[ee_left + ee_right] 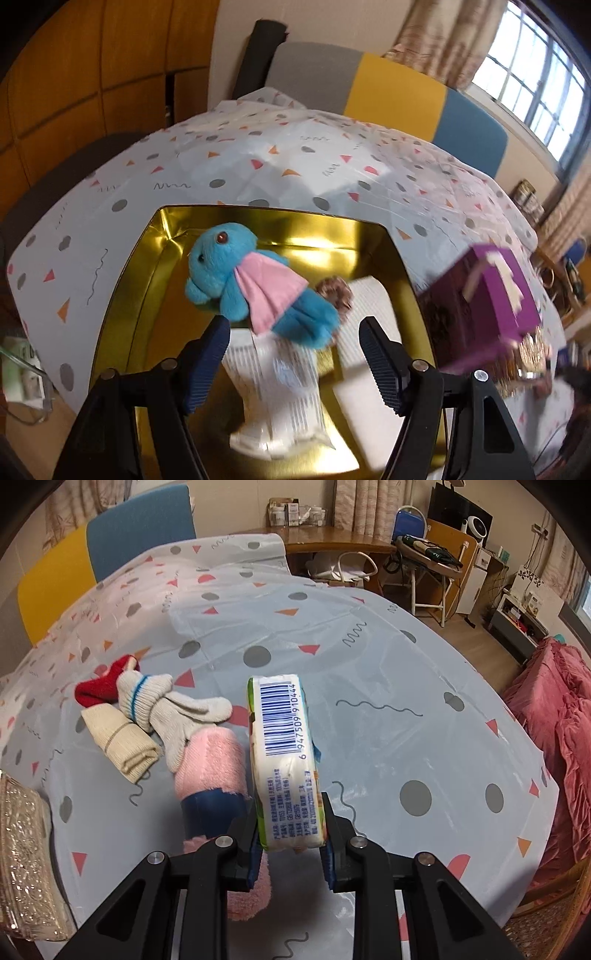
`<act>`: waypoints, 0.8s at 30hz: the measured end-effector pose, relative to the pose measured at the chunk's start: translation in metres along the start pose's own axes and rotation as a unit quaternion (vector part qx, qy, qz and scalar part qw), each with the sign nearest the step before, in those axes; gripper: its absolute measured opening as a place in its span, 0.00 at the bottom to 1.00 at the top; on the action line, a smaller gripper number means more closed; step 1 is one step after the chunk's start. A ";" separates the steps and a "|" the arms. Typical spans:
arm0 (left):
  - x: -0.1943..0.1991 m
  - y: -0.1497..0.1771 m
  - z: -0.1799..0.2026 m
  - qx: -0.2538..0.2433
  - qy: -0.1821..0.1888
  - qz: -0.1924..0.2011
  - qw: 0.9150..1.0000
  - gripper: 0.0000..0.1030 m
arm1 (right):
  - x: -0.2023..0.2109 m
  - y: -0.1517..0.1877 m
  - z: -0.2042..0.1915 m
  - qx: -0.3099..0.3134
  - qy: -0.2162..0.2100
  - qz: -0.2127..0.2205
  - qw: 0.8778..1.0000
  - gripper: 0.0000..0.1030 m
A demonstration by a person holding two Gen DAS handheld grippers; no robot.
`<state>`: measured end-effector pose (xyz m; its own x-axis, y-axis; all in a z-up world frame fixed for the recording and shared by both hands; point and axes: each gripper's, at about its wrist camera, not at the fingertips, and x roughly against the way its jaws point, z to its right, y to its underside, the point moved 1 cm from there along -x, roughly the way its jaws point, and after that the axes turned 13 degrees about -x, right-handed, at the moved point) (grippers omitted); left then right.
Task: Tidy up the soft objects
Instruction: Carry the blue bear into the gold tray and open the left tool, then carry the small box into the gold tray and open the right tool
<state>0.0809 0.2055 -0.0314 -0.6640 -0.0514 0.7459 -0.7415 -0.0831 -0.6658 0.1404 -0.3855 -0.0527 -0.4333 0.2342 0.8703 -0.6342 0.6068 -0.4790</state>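
Note:
In the left wrist view my left gripper (295, 354) is open and empty above a gold tin box (147, 266). A blue plush toy with a pink scarf (251, 284) lies in the box, over a white striped packet (280, 391) and a brown fuzzy item (336, 291). In the right wrist view my right gripper (290, 845) is shut on a tissue pack with a barcode (282, 753), held above the table. On the table to its left lie a pink fluffy sock (210, 768), white gloves (166, 705), a red glove (99, 686) and a folded beige cloth (122, 738).
A purple box lid (491, 306) sits right of the tin, blurred. A patterned tablecloth (369, 664) covers the table. Colourful chairs (399, 88) stand behind it. A glittery gold edge (22, 856) is at the left. A pink blanket (554, 716) lies at the right.

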 end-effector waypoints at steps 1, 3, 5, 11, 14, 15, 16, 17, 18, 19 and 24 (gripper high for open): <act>0.005 0.003 0.005 -0.008 0.000 0.003 1.000 0.71 | 0.002 0.000 0.000 0.000 -0.005 0.002 1.000 0.24; 0.011 0.007 0.013 -0.023 0.002 0.007 1.000 0.72 | 0.005 -0.001 -0.002 0.001 -0.017 0.006 1.000 0.24; 0.018 0.010 0.021 -0.033 0.007 0.010 0.999 0.72 | 0.008 0.000 -0.005 0.005 -0.031 0.008 0.999 0.24; 0.026 0.015 0.037 -0.061 0.011 0.012 0.998 0.72 | 0.012 0.001 -0.009 0.009 -0.048 0.011 0.999 0.24; 0.030 0.017 0.041 -0.072 0.009 0.016 0.997 0.72 | 0.014 0.000 -0.008 0.007 -0.057 0.013 0.998 0.24; 0.031 0.017 0.042 -0.074 0.009 0.016 0.997 0.72 | 0.015 0.000 -0.008 0.007 -0.061 0.016 0.998 0.24; 0.032 0.018 0.043 -0.076 0.008 0.017 0.997 0.72 | 0.017 0.000 -0.009 0.007 -0.067 0.018 0.998 0.24; 0.035 0.018 0.044 -0.078 0.008 0.021 0.997 0.72 | 0.019 0.000 -0.011 0.012 -0.079 0.021 0.997 0.24; 0.036 0.019 0.044 -0.080 0.008 0.023 0.996 0.72 | 0.021 0.001 -0.013 0.017 -0.086 0.023 0.996 0.24; 0.037 0.019 0.045 -0.083 0.009 0.025 0.996 0.72 | 0.023 0.002 -0.016 0.024 -0.093 0.025 0.995 0.24; 0.038 0.021 0.046 -0.088 0.017 0.022 0.996 0.72 | 0.035 0.014 -0.041 0.078 -0.132 0.033 0.988 0.24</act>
<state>0.0449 0.1560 -0.0160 -0.6972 -0.0169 0.7167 -0.7147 0.0941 -0.6931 0.1432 -0.3379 -0.0243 -0.6165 0.0510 0.7857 -0.6802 0.4681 -0.5641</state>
